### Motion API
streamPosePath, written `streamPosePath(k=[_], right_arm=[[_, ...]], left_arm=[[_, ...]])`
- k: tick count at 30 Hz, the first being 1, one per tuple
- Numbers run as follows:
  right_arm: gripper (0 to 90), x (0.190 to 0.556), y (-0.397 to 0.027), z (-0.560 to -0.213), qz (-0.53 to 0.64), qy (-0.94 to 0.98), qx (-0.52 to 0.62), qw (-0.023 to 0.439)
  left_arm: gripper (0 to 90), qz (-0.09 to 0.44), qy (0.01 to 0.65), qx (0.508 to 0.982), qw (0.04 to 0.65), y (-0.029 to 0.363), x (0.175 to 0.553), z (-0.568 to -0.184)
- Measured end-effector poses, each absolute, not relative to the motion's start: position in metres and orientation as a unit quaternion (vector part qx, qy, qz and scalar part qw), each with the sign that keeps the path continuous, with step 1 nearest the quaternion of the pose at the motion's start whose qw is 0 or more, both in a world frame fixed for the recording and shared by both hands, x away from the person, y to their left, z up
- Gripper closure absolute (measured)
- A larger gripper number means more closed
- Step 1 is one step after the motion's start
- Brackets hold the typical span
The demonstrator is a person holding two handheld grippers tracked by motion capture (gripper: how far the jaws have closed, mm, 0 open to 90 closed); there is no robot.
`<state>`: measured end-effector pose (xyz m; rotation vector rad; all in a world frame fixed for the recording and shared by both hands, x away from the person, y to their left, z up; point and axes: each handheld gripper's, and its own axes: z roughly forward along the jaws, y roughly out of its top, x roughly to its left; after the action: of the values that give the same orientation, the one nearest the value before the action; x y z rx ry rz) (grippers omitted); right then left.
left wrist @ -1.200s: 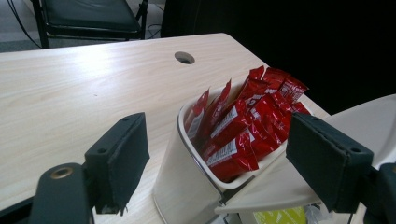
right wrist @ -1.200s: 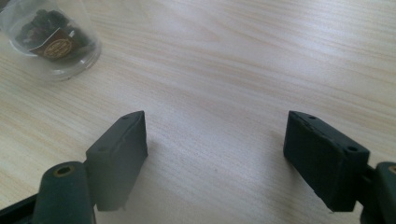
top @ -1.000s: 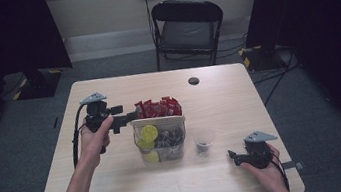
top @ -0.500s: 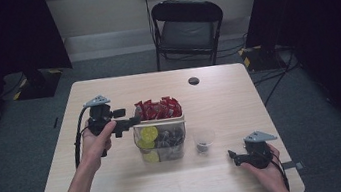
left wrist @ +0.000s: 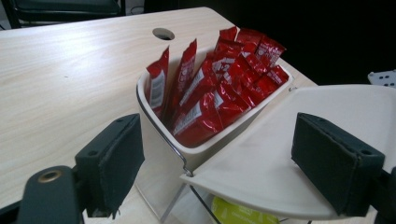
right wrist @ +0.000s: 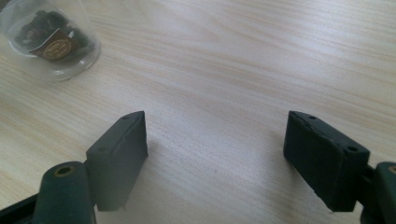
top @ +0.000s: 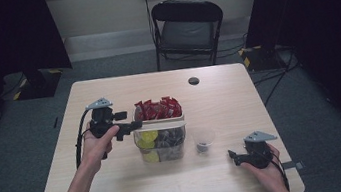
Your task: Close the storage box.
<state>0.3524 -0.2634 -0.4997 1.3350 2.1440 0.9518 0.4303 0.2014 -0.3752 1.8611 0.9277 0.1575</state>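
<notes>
A clear organiser stands mid-table. Its white top bin is packed with upright red packets; yellow and dark pods fill the clear part below. My left gripper is open at the organiser's left side, its jaws level with the bin's corner, and a cream flat shelf lies between them without touching the pads. A small clear cup holding a dark pod stands right of the organiser. My right gripper rests open near the front right, over bare wood.
The wooden table has a round cable hole behind the organiser. A black folding chair stands beyond the far edge. The left gripper's cable loops down beside the forearm.
My left gripper has crept right and slightly nearer, bringing its jaws up to the organiser's left side. The right gripper, cup and organiser have kept still.
</notes>
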Motion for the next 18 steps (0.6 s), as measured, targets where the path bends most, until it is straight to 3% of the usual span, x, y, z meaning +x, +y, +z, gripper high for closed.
streamPosePath(k=[18], right_arm=[[21.0, 0.355, -0.264, -0.500, 0.345, 0.775, 0.483, 0.218]], left_arm=[[16.5, 0.058, 0.383, 0.796, 0.465, 0.197, 0.424, -0.393]])
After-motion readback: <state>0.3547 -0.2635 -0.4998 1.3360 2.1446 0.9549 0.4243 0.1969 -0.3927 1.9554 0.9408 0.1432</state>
